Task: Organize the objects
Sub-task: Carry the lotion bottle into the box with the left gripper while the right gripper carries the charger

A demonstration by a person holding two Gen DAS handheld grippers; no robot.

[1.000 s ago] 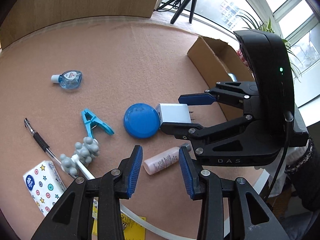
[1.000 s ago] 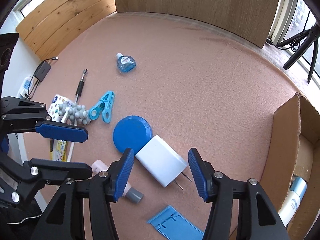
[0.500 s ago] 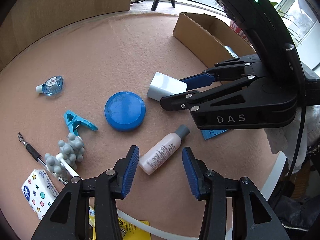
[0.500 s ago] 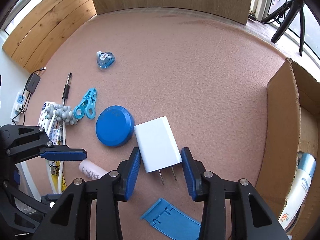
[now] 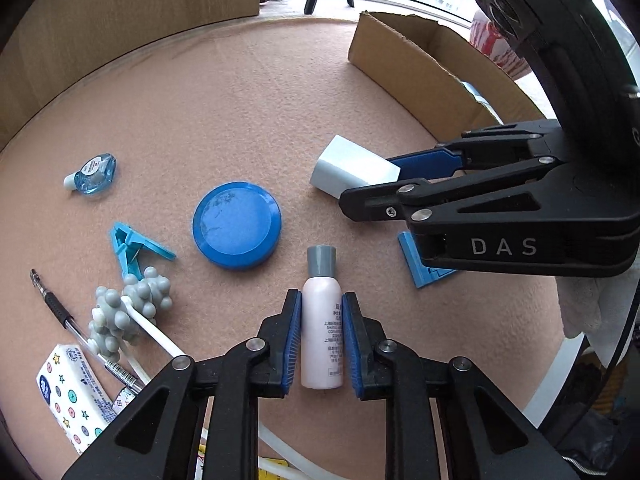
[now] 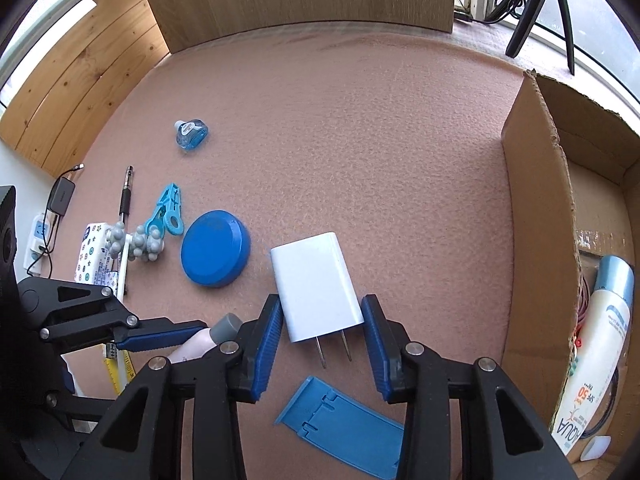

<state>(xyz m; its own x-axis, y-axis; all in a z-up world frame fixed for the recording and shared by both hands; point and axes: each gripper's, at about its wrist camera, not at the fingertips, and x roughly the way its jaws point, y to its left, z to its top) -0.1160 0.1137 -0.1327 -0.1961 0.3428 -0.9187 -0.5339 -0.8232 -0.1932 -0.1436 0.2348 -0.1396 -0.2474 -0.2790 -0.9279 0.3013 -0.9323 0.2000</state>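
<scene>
A pink bottle [image 5: 322, 336] with a grey cap lies on the pink felt table top, between the blue pads of my left gripper [image 5: 321, 300]. The jaws are closing and both pads touch its sides. In the right wrist view, a white plug charger [image 6: 316, 288] lies with its prongs toward the camera. My right gripper [image 6: 322, 304] has its pads against the charger's lower sides. In the left wrist view the right gripper [image 5: 384, 184] holds the charger [image 5: 352, 170] just right of the blue round lid [image 5: 236, 226].
A flat blue plastic piece [image 6: 340, 424] lies under the right gripper. An open cardboard box [image 6: 532, 240] on the right holds a sunscreen tube [image 6: 592, 360]. To the left lie a blue clip [image 5: 134, 248], grey massage roller [image 5: 132, 308], pen [image 5: 60, 312], tissue pack [image 5: 72, 392] and small blue bottle [image 5: 94, 172].
The left gripper's jaws came in from wide apart onto the pink bottle, which now lies straight between them. The right gripper's jaws narrowed onto the charger as it rolled.
</scene>
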